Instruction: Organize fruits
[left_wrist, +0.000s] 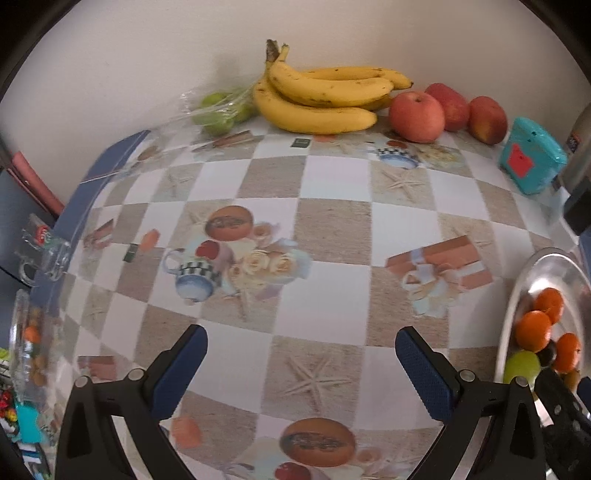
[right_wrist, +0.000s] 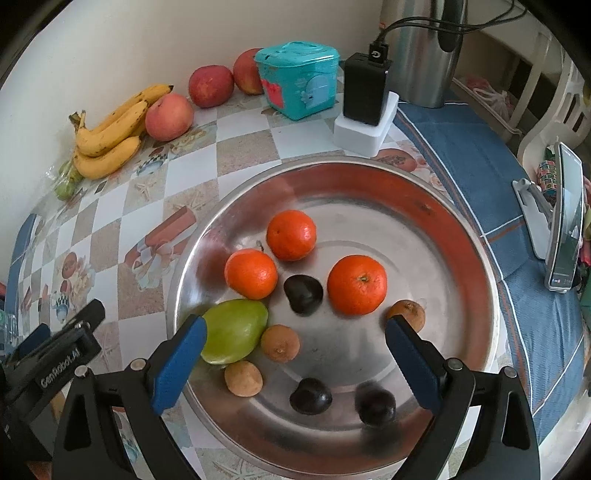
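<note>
Corner table against a cream wall (left_wrist: 110, 74).
Checkered printed tablecloth (left_wrist: 332, 177), blue cloth (right_wrist: 480, 155) beneath; white chair (right_wrist: 546, 110) at right.

L gripper (left_wrist: 301, 345): jaws wide apart, nothing betw. the blue pads (left_wrist: 181, 369), tips pointing steeply down. Black finger arms fill the lower corners of its own view.

R gripper (right_wrist: 293, 338): jaws spread wide, nothing gripped, pads (right_wrist: 177, 363) clear of contact, also angled steeply down. L gripper's black body shows at lower left edge of R view, just beside R's left finger.
</note>
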